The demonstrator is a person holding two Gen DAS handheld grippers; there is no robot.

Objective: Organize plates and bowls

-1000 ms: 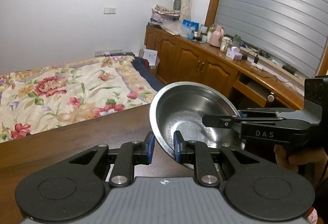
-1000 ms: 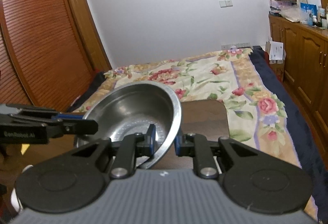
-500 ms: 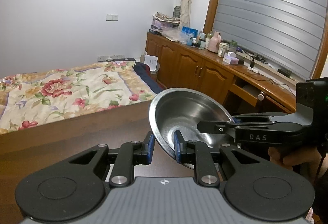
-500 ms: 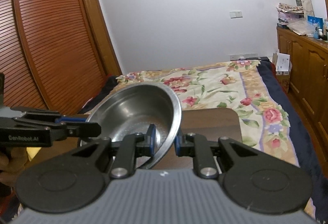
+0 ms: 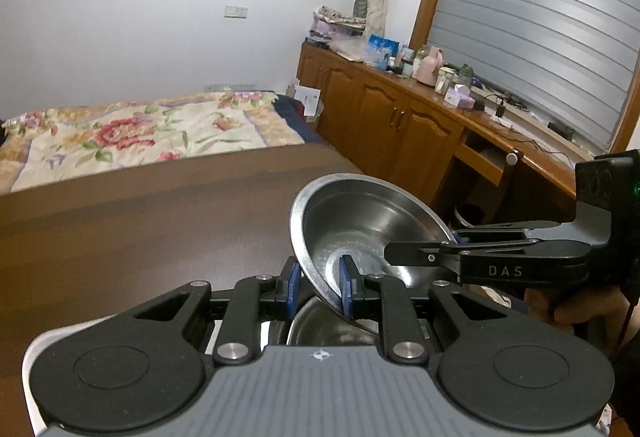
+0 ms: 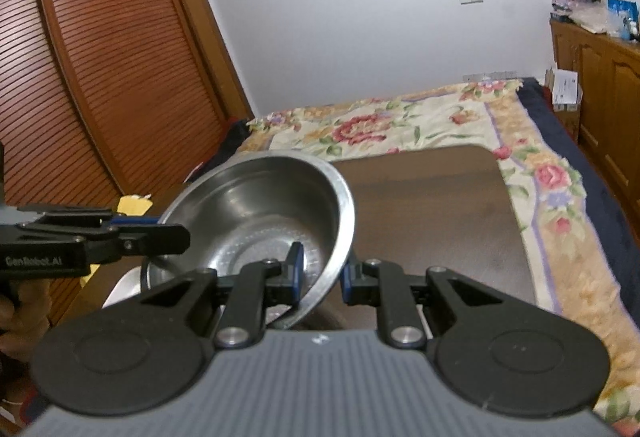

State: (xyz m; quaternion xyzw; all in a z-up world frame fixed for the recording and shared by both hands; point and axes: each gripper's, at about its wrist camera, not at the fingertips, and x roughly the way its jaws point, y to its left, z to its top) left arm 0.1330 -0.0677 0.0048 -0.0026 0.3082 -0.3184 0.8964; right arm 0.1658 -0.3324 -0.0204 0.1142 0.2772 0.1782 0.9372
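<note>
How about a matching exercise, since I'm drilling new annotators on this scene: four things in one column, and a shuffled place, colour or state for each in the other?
Things:
1. steel bowl
2. table
3. bedspread
4. pink jug

Descriptions:
A. floral pattern
B. tilted, rim clamped by the left gripper and the right gripper
C. dark brown wood
D. standing on the counter below the window blind

Pairs: 1-B, 2-C, 3-A, 4-D
</note>
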